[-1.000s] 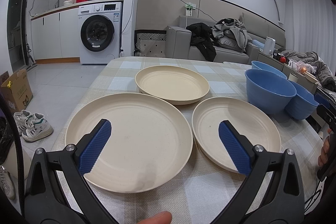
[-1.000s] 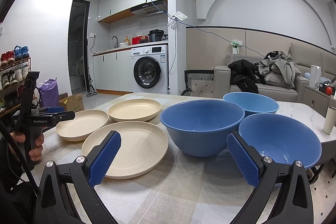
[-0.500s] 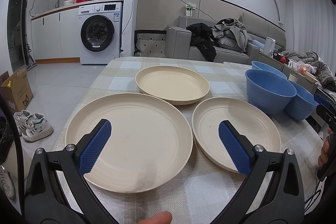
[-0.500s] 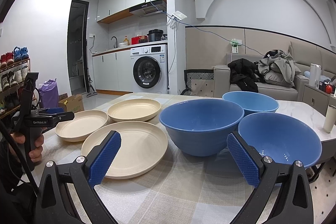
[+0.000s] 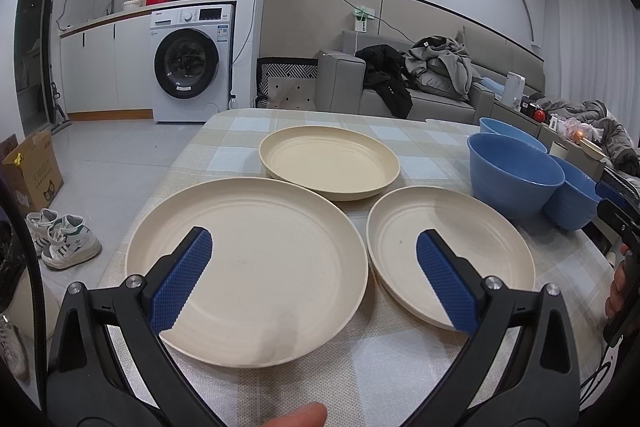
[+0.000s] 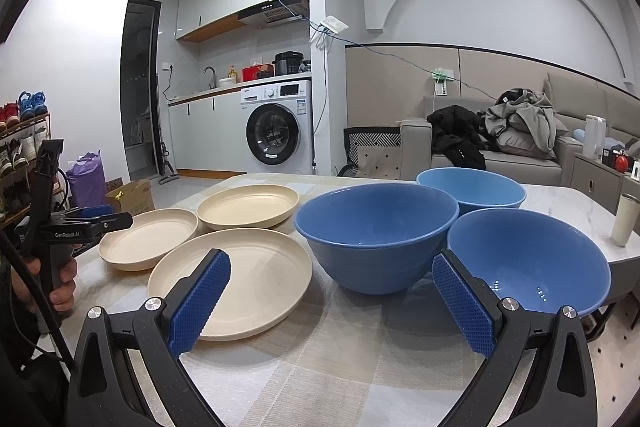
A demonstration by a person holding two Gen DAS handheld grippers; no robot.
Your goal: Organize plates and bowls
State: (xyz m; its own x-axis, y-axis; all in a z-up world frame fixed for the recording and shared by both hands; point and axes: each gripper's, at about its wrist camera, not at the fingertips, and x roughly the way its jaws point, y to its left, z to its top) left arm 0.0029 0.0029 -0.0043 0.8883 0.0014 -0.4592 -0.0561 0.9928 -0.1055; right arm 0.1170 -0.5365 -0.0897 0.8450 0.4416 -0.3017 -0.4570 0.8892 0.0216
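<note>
On the checked tablecloth (image 5: 320,367) in front of me lie three cream plates and three blue bowls, none stacked. My left gripper (image 5: 314,275) hangs over the near edge with its jaws wide apart, holding nothing; the big plate (image 5: 256,267) lies right under it, reaching past the left pad, and the right plate (image 5: 448,251) sits just beside it, under the right pad. The far plate (image 5: 330,163) lies beyond the two, its rim close to both.

My right gripper (image 6: 330,291) is also spread open and empty. Between its pads I see the middle bowl (image 6: 376,235) straight ahead, standing upright, with the near bowl (image 6: 532,263) right behind the right pad, close against the middle bowl, and the far bowl (image 6: 472,187) behind them. The right plate (image 6: 240,279) lies by the left pad, close to the middle bowl.

A white cup (image 6: 624,219) stands on the bare marble at the table's right end, well apart from the bowls. A washing machine (image 6: 280,127) and a sofa (image 6: 500,155) heaped with clothes stand beyond the table.
</note>
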